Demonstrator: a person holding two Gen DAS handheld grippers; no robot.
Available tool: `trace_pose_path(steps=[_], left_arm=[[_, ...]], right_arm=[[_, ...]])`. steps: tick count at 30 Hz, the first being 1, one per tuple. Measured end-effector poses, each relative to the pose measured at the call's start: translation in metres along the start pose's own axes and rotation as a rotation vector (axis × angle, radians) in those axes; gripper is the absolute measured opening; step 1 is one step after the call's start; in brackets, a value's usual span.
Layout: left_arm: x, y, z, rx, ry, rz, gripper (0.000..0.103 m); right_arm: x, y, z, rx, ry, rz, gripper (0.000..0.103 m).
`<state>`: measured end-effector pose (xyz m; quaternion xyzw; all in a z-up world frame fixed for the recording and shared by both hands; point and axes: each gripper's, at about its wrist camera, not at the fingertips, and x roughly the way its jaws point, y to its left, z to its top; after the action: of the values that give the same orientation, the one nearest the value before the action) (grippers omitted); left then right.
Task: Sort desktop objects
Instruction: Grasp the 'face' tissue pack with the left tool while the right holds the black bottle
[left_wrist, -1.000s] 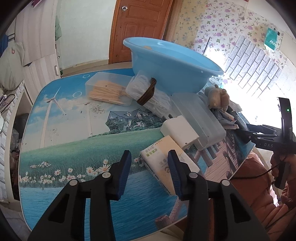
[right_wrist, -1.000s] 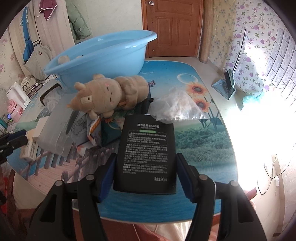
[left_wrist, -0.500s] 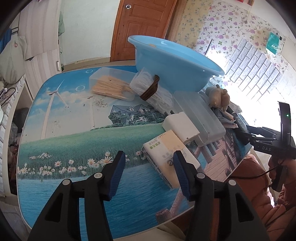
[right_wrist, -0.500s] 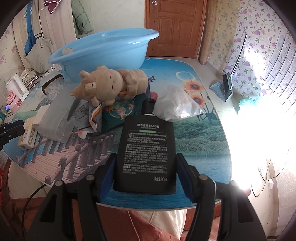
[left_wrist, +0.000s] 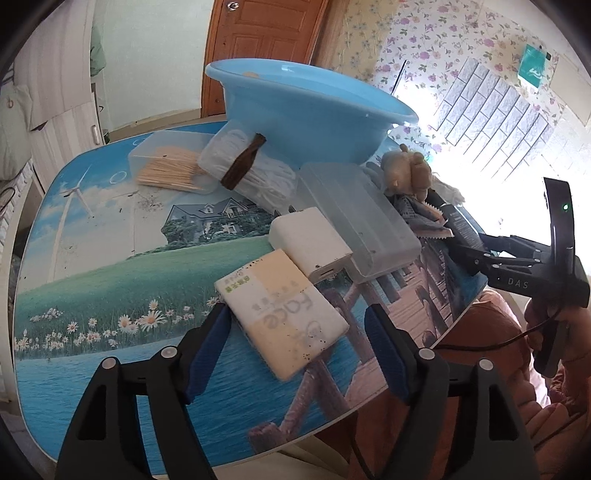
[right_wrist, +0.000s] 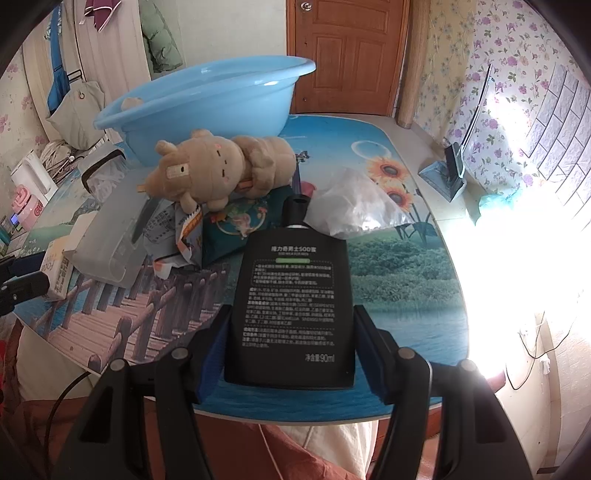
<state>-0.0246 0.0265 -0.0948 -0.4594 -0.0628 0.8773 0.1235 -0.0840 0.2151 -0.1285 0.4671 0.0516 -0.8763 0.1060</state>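
My left gripper (left_wrist: 295, 343) is open, its jaws on either side of a yellow-and-white tissue pack (left_wrist: 282, 312) lying on the table, not touching it. My right gripper (right_wrist: 291, 347) is shut on a flat black bottle (right_wrist: 291, 302) and holds it above the table's front edge. A blue basin (right_wrist: 207, 99) stands at the back, also in the left wrist view (left_wrist: 310, 110). A tan plush toy (right_wrist: 218, 166) lies in front of it on snack packets (right_wrist: 236, 225).
A white power bank (left_wrist: 310, 243), a clear plastic box (left_wrist: 358, 218), a bundle of cotton swabs (left_wrist: 251, 170) and a box of toothpicks (left_wrist: 173, 166) lie near the basin. A clear plastic bag (right_wrist: 354, 203) lies right of the bottle. A phone stand (right_wrist: 454, 166) is far right.
My left gripper has opened wider and moved forward and right, so its jaws now straddle the tissue pack. My right gripper still holds the black bottle, drawn back slightly.
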Motion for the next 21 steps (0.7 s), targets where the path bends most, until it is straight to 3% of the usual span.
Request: trace_pose_path(steps=[7,10,21], left_arm=[[0.008,-0.005,-0.002,0.056,-0.008,0.074,0.080],[0.003,0.003,-0.004,0.039,-0.012,0.067,0.070],[-0.014,0.043,-0.016,-0.071,-0.024,0.106,0.070]], right_arm=[[0.001,0.001,0.001,0.003,-0.003,-0.004,0.062],[0.000,0.001,0.000,-0.001,-0.004,-0.006,0.062],[-0.001,0.001,0.001,-0.005,0.004,-0.003,0.062]])
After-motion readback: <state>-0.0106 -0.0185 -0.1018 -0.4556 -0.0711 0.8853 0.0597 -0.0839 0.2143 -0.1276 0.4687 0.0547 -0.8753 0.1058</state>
